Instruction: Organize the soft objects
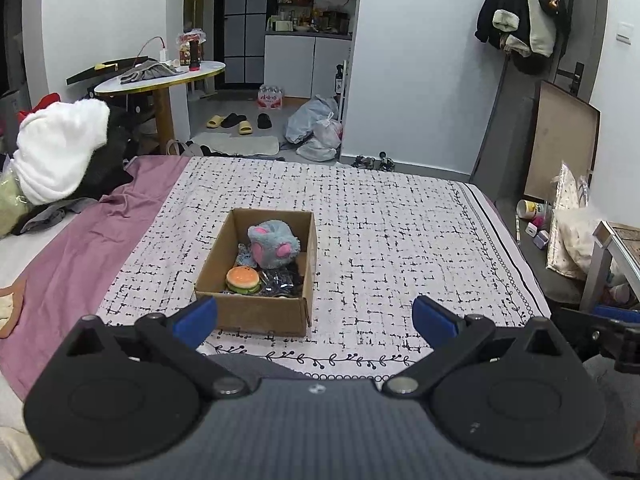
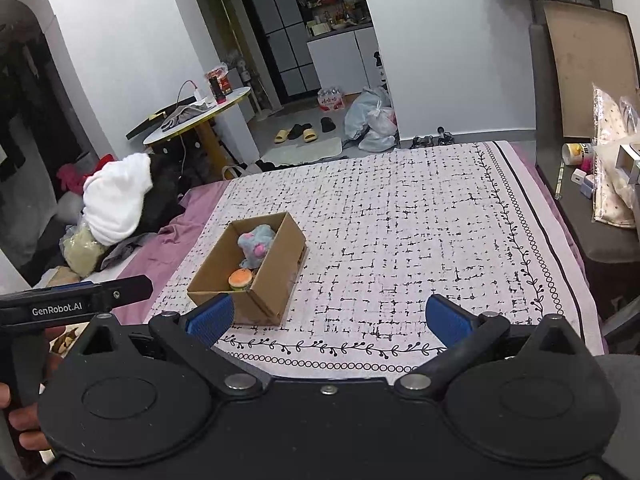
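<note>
Soft toys, a grey-and-pink plush (image 1: 273, 249) and a squishy burger (image 1: 243, 279), lie collected inside the cardboard box (image 1: 256, 312) on the patterned bedspread (image 1: 400, 240), ahead of both sets of fingers. Left gripper (image 1: 316, 318) is spread wide and empty, the box just beyond its left finger. Right gripper (image 2: 329, 316) likewise gapes empty. Judgement: sorting appears complete, so both tools stand clear.

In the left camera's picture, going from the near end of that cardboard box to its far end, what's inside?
Burger toy → dark shiny packets → grey and pink plush, all inside the cardboard box.
</note>
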`<state>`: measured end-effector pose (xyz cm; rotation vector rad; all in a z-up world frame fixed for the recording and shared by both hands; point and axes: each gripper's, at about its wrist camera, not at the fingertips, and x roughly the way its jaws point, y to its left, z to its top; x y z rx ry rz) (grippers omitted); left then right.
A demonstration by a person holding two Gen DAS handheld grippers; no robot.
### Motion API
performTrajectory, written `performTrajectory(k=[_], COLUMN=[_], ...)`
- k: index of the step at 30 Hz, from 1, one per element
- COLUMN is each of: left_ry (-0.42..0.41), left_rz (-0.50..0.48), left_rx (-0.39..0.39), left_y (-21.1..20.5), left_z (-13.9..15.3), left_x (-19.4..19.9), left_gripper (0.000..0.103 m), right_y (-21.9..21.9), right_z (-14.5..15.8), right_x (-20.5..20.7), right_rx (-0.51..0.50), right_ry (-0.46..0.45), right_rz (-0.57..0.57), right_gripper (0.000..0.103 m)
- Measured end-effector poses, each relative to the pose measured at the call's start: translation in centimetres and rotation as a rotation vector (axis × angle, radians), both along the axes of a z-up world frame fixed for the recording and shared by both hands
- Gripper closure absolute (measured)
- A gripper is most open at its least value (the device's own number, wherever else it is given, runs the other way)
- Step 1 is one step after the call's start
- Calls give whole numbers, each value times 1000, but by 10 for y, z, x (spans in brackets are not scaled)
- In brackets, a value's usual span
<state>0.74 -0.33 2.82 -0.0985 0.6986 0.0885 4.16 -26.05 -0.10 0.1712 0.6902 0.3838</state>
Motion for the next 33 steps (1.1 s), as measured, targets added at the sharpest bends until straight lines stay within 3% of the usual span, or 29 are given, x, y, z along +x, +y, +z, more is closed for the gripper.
performTrajectory(k=[33], left_ry=[4], left_rz=[-3], left_rx=[-9], left_y=[8], left_z=[1], left_x=[-3], left_gripper=[0], right_y=[14], right_z=[1], right_x=[-1], right_rx=[-1], right_ry=[0], right_rz=[25], right_gripper=[0])
